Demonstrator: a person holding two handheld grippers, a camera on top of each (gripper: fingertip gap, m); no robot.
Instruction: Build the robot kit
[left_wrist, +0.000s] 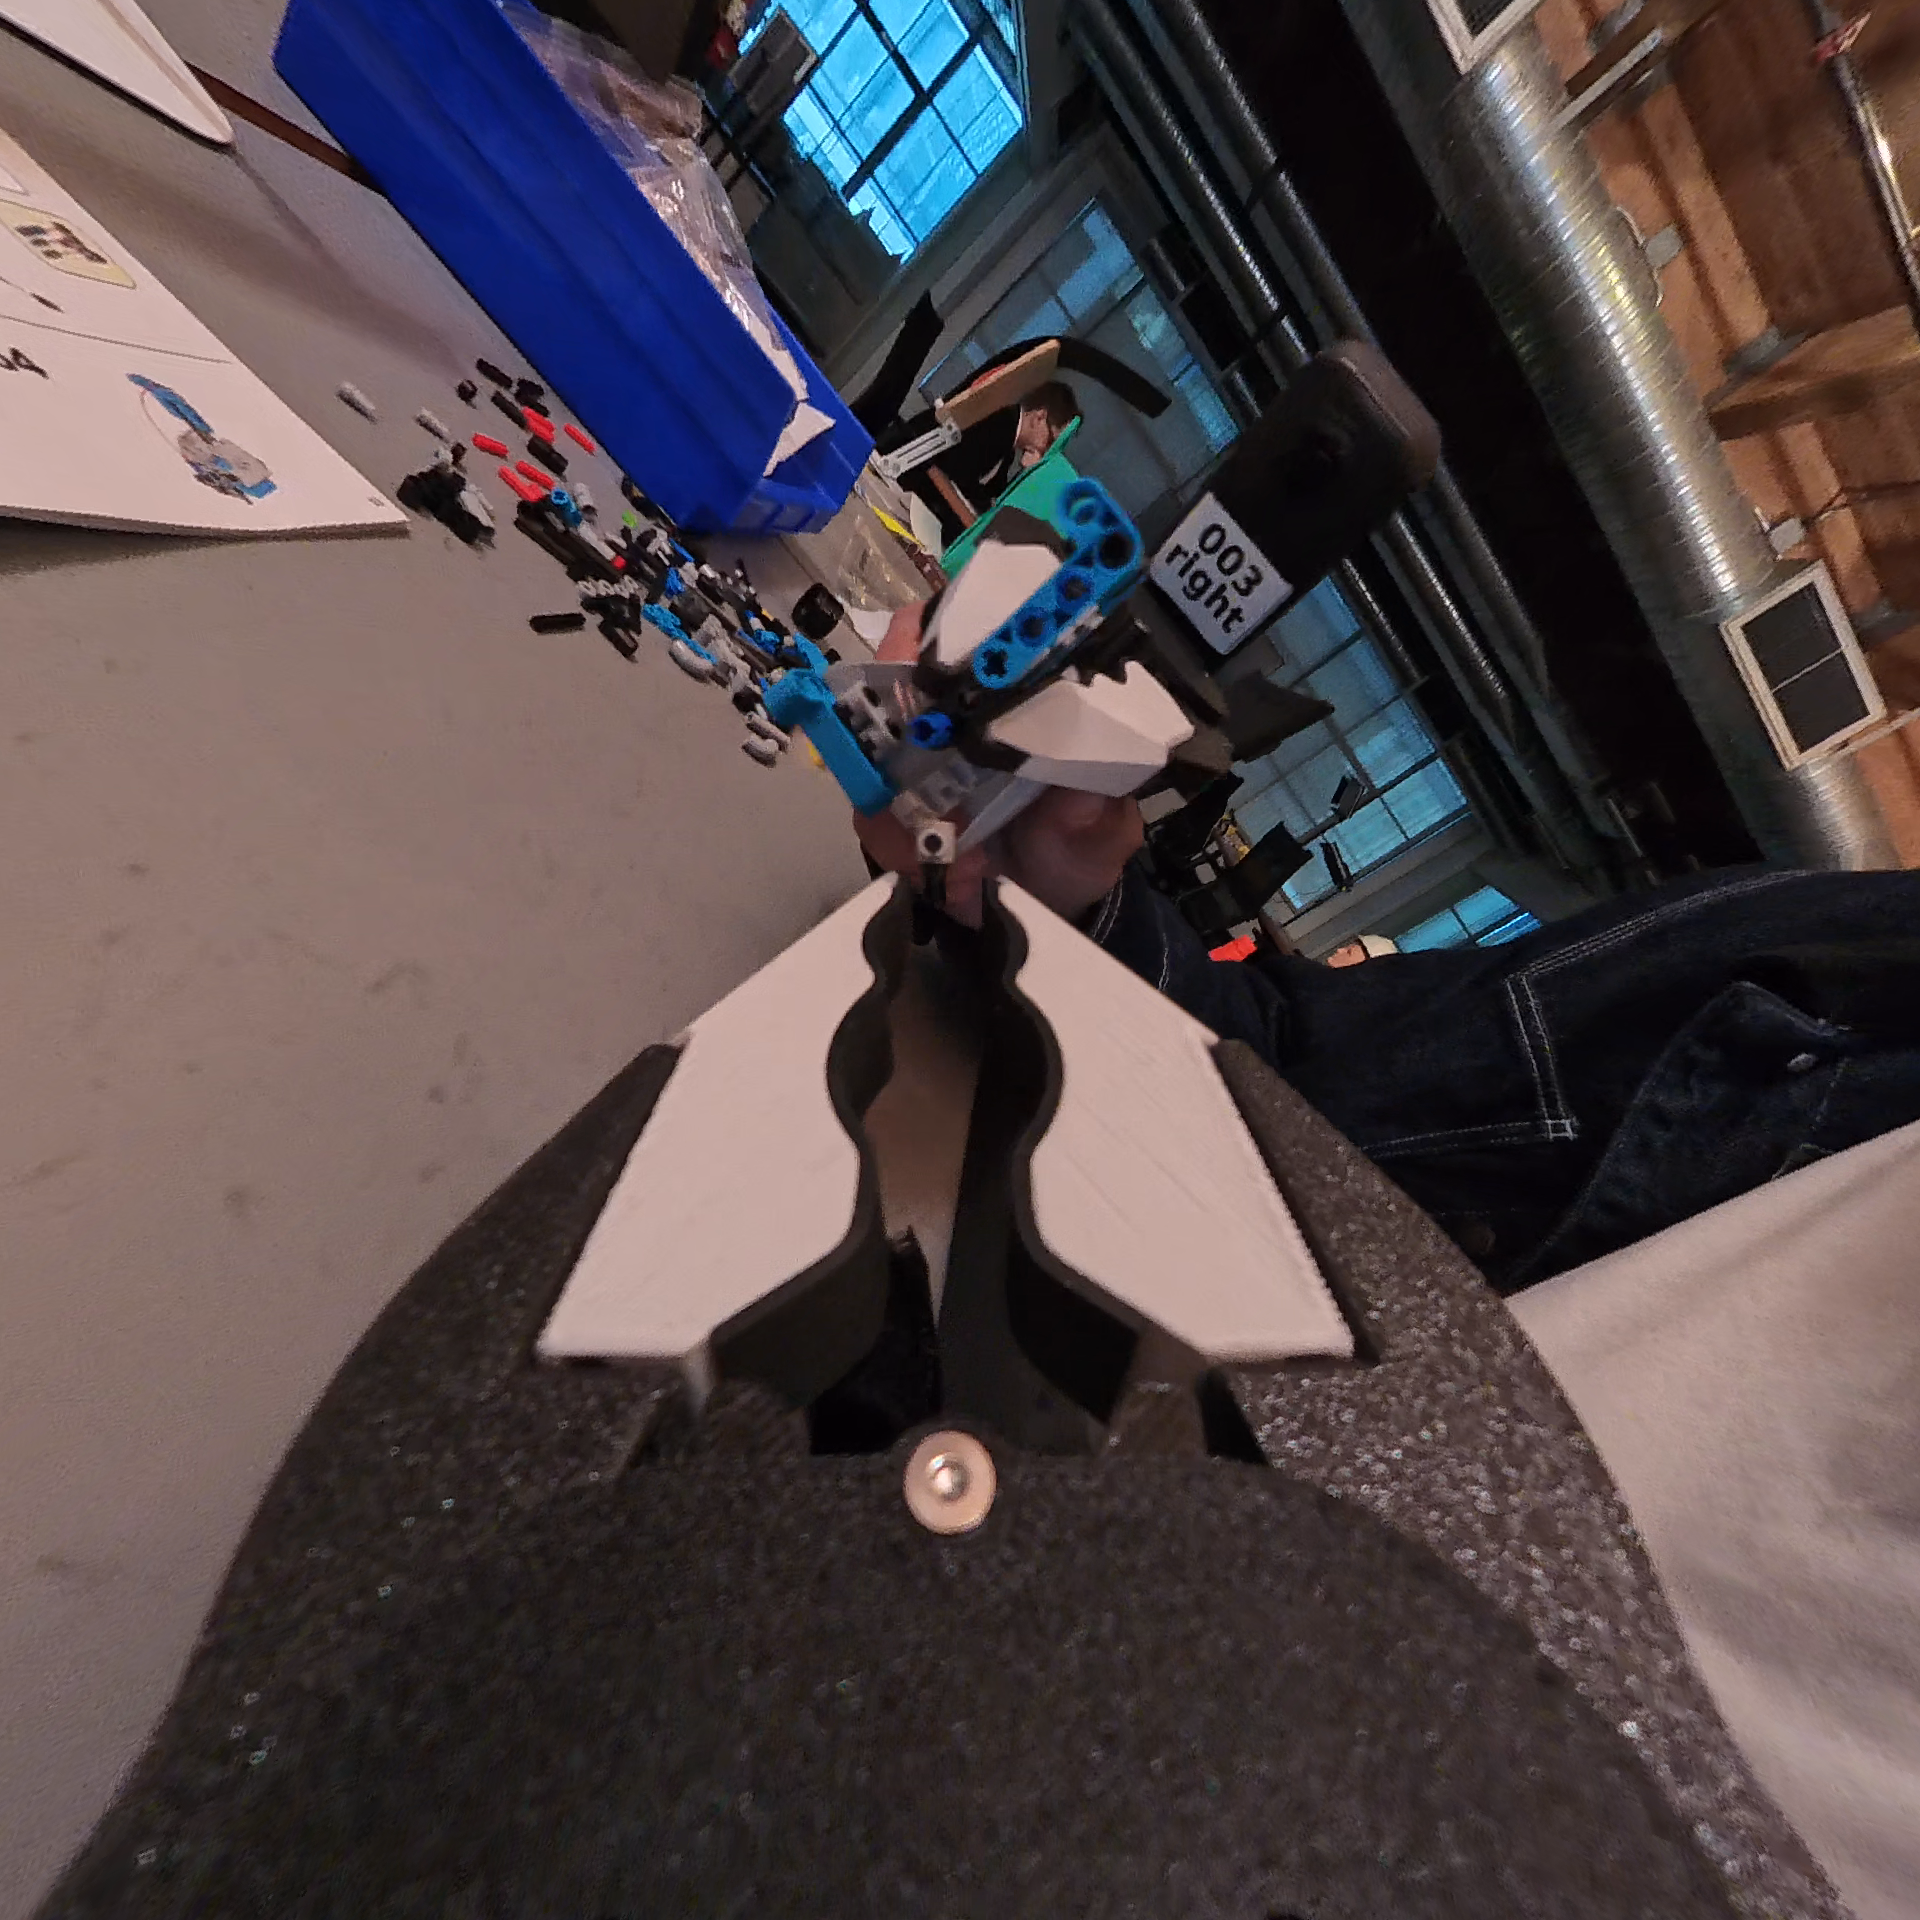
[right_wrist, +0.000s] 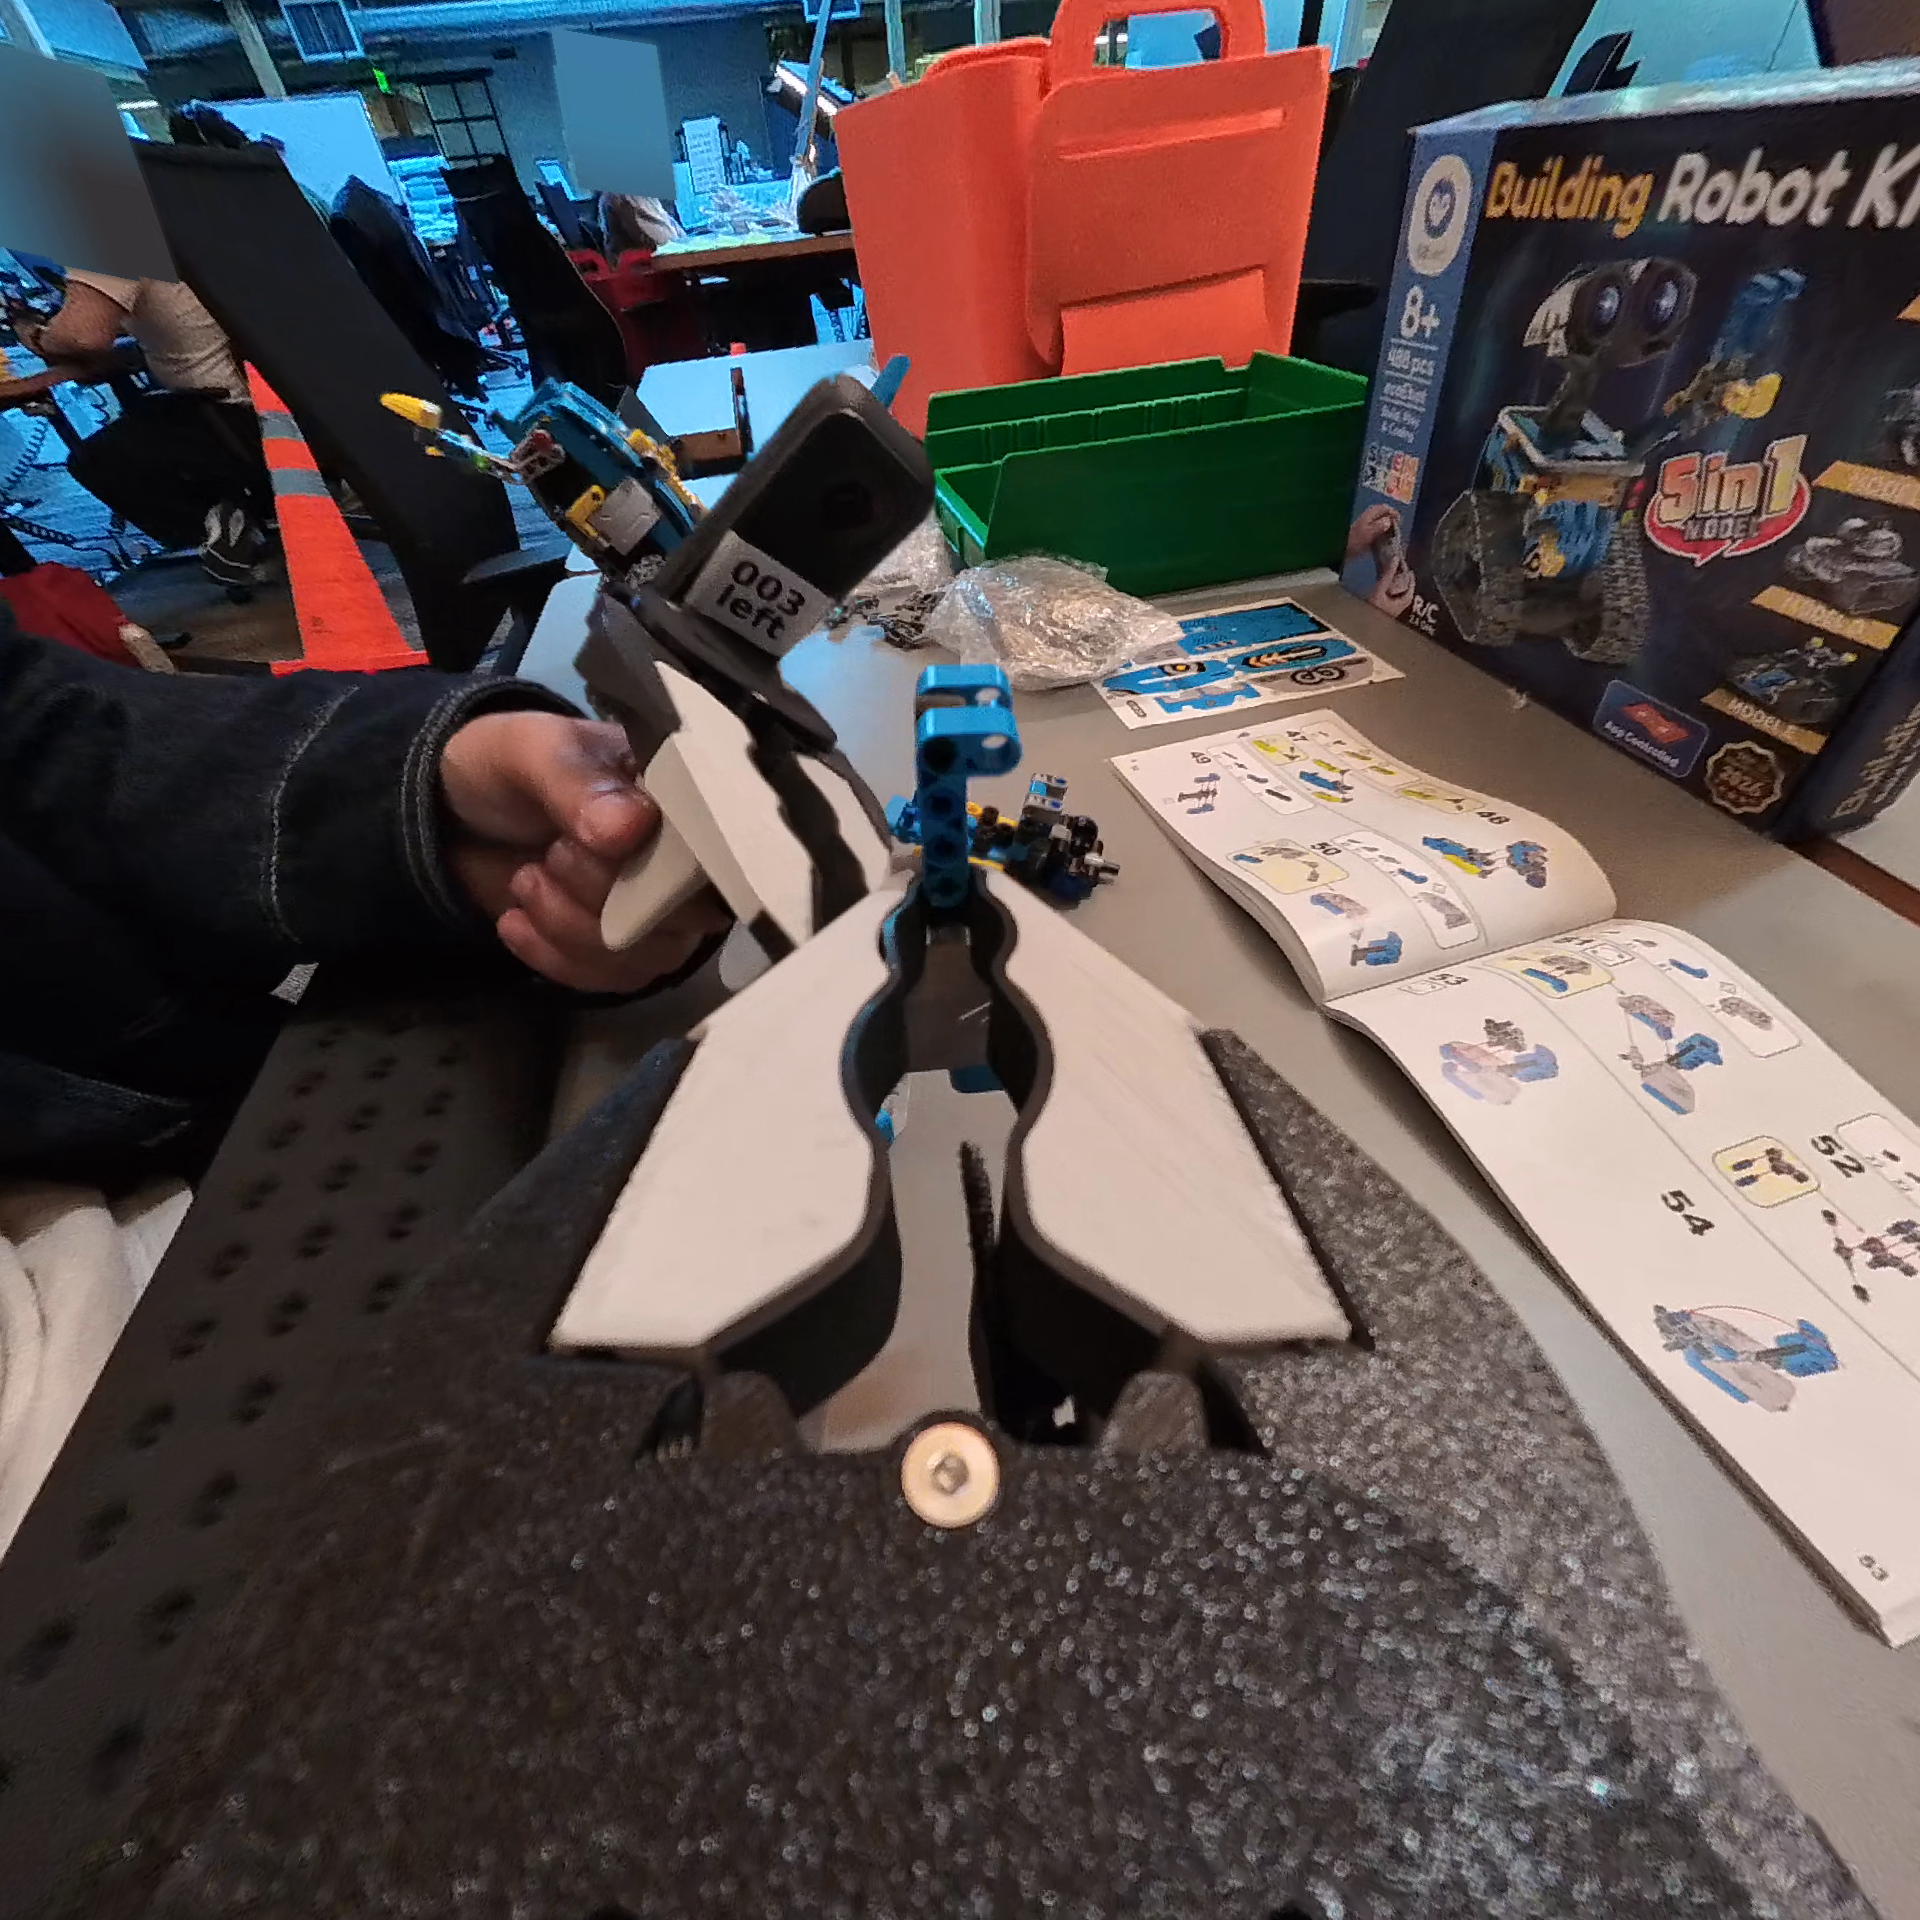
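Right gripper (right_wrist: 943, 914): my fingers pinch the lower end of a blue holed beam (right_wrist: 948, 821), which stands upright from the tips with a blue connector on top
Left gripper (left_wrist: 943, 894): tips drawn narrow around a thin dark pin (left_wrist: 928, 906) under the small blue and grey assembly (left_wrist: 883, 743); whether they truly clamp it I cannot tell
Between them: both grippers meet at that assembly, above the grey surface (left_wrist: 312, 935)
Near right: open instruction booklet (right_wrist: 1558, 1091), sticker sheet (right_wrist: 1242, 660), crumpled clear bag (right_wrist: 1039, 613)
Farther right: green bin (right_wrist: 1143, 468), orange bag (right_wrist: 1081, 208), kit box (right_wrist: 1662, 416)
Near left: scattered small parts (left_wrist: 623, 561) beside a blue bin (left_wrist: 582, 270)
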